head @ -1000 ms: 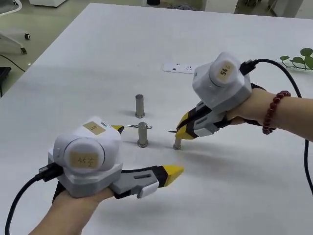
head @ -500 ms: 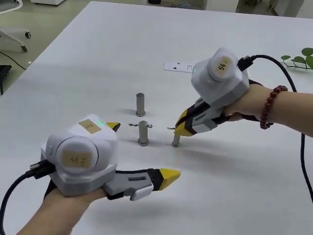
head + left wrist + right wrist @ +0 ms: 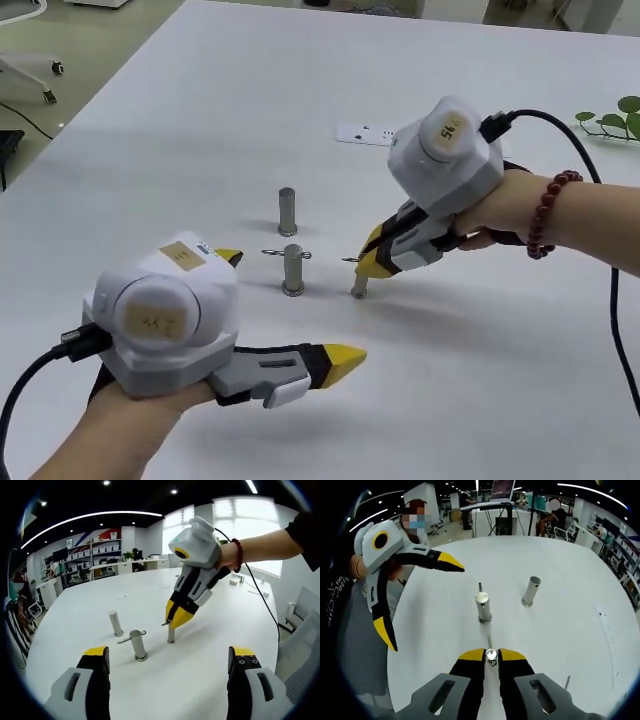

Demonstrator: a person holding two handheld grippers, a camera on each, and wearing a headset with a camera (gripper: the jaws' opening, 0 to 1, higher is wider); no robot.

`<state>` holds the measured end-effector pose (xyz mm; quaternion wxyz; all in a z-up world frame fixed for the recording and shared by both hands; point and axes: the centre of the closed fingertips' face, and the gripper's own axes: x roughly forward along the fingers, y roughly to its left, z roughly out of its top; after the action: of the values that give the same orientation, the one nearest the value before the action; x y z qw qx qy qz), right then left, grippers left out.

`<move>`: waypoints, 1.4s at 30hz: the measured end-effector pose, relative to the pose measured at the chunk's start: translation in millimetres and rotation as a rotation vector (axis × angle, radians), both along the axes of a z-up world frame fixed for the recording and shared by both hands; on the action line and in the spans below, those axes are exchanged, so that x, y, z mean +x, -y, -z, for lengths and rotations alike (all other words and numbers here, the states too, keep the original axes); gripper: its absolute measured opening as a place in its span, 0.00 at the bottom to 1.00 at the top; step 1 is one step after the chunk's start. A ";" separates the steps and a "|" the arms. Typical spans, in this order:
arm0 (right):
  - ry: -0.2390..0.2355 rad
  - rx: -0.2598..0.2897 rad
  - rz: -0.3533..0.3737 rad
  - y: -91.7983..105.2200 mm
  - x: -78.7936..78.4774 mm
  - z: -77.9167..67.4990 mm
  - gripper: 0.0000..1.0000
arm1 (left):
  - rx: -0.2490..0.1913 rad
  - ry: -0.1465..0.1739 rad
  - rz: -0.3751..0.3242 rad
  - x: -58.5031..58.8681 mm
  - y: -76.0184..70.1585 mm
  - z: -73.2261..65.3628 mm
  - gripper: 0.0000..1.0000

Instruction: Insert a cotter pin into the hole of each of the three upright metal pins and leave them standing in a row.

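Little changed: right tongs (image 3: 491, 654) still pinch cotter pin (image 3: 489, 641).

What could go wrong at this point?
The right gripper holds a cotter pin at the slim pin, which stands unsupported, so it may topple. The thin cotter pin could slip from the jaws or miss the hole. The middle pin, already fitted, stands close enough to get knocked.

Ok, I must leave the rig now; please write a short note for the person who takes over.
Left gripper: open, empty, above the table.
Right gripper: fingers shut on second cotter pin at the top of the near pin.
Done: middle pin carries first cotter pin.
Left to do: finish the near pin, then fit the far pin, which has no cotter pin. All three stand upright.
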<state>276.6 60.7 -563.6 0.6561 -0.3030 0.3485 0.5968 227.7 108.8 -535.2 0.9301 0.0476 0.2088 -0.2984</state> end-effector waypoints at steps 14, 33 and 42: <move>0.024 0.017 -0.001 -0.8 -0.4 -1.9 0.12 | 0.002 -0.002 0.001 -2.8 -1.0 1.7 0.98; 0.012 0.304 0.182 -39.7 35.5 -39.8 0.33 | -0.004 0.014 -0.021 1.9 -7.5 0.6 0.99; 0.047 0.390 0.299 -62.0 63.8 -39.4 0.36 | -0.009 0.021 -0.027 5.9 -9.0 -0.7 0.99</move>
<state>340.4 122.7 -524.2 0.7913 -0.1293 0.2523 0.5418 233.5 117.8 -534.5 0.9364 0.0438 0.1981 -0.2864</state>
